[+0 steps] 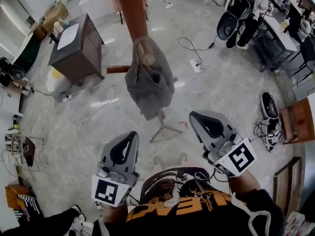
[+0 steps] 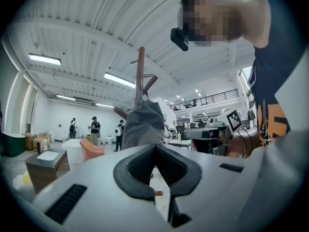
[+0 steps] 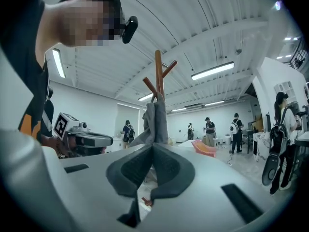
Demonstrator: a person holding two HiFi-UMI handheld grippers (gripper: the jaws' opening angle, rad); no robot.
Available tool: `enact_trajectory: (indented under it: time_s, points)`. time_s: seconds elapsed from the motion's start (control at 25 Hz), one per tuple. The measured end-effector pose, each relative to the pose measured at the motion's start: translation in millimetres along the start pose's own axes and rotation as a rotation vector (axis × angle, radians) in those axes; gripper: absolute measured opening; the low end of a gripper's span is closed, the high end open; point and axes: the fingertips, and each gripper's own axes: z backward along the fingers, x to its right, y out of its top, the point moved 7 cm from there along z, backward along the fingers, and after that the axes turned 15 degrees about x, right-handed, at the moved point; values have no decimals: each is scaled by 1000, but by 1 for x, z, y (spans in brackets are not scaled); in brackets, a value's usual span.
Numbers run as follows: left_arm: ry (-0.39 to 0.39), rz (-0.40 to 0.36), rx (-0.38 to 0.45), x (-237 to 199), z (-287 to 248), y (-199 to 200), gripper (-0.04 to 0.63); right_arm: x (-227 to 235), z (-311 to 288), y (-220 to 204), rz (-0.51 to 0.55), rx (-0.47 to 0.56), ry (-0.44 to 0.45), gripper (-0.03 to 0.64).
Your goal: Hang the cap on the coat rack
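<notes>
The grey cap (image 1: 149, 77) hangs on a peg of the rack (image 1: 132, 11), ahead of both tools and touching neither, so the hanging looks done. The left tool (image 1: 130, 136) and right tool (image 1: 196, 116) have their jaws together on nothing. The shirt's (image 1: 197, 208) orange print can't be read.

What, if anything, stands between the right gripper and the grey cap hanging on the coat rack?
Nothing visible does. The cap hangs from a peg of the coat rack, and only open air lies between it and the right gripper, whose jaws are shut and empty.
</notes>
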Motion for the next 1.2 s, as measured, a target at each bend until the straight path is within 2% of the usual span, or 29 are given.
enact_trajectory:
  time_s: [1.2]
  points:
    - [17, 2, 18, -9, 7, 3, 23, -13, -7, -3, 6, -21, 9, 14]
